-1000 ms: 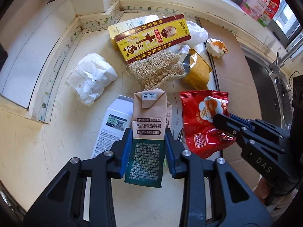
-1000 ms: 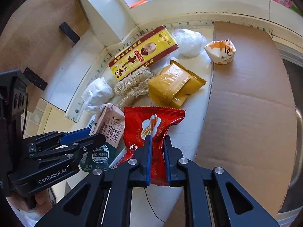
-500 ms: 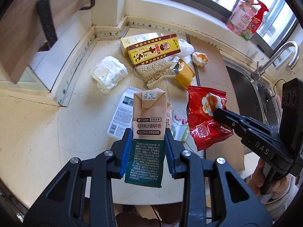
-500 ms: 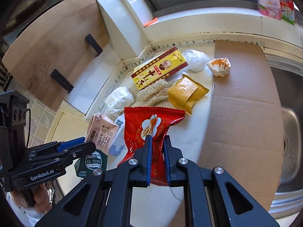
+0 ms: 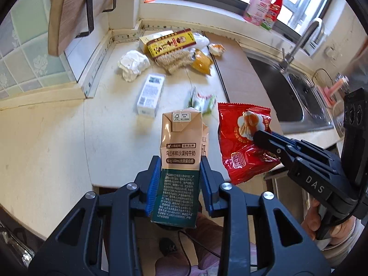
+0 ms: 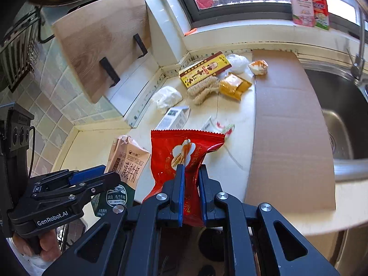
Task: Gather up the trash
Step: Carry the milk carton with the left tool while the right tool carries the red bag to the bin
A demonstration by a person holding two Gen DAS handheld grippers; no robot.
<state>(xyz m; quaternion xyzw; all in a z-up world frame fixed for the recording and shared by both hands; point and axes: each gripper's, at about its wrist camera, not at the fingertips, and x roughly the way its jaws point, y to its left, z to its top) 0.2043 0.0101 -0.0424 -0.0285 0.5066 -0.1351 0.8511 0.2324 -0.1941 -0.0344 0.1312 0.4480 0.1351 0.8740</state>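
Observation:
My left gripper (image 5: 179,161) is shut on a tan and green milk carton (image 5: 181,151) and holds it up in front of the counter's front edge. My right gripper (image 6: 190,168) is shut on a red snack bag (image 6: 184,154), held beside the carton (image 6: 125,161). The red bag also shows in the left wrist view (image 5: 243,142). On the cream counter (image 5: 115,119) lie a white carton (image 5: 150,94), crumpled white paper (image 5: 133,64), a yellow-red box (image 5: 170,42), a loofah (image 5: 177,59), a yellow pouch (image 5: 202,63) and a small green-white wrapper (image 5: 202,101).
A cardboard sheet (image 6: 287,124) covers the counter's right part next to a steel sink (image 6: 340,101) with a tap (image 5: 299,41). A wooden board (image 6: 103,46) hangs on the tiled wall at left. Bottles (image 6: 308,2) stand on the window sill. The floor shows below both grippers.
Both grippers have lifted and pulled back from the counter with the carton and the red bag held. The counter items now look smaller and farther away.

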